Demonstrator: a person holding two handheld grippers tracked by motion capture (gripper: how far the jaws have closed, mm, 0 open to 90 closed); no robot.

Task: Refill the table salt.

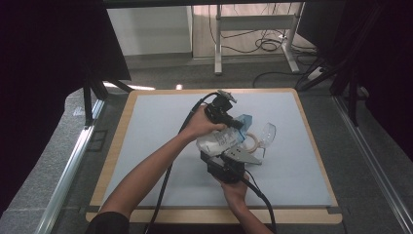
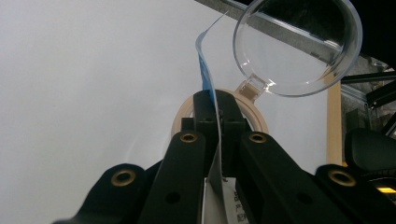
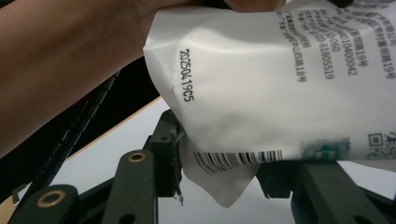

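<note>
A white printed pouch (image 1: 219,141) with a blue top is held up over the middle of the table. My left gripper (image 1: 237,124) is shut on the pouch's thin blue top edge (image 2: 205,65), which runs between its jaws (image 2: 215,109). My right gripper (image 1: 223,152) comes up from below; its jaws (image 3: 224,172) stand apart, open, with the pouch's bottom corner (image 3: 219,179) hanging between them. The pouch's barcode and date print (image 3: 280,84) face the right gripper view. A forearm crosses the top left of that view.
A clear round cup (image 1: 266,133) hinged to a beige ring (image 1: 253,141) lies on the pale blue mat (image 1: 160,126), just right of the pouch. In the left gripper view the cup (image 2: 299,46) lies beyond the jaws. A wooden rim (image 1: 117,141) edges the table.
</note>
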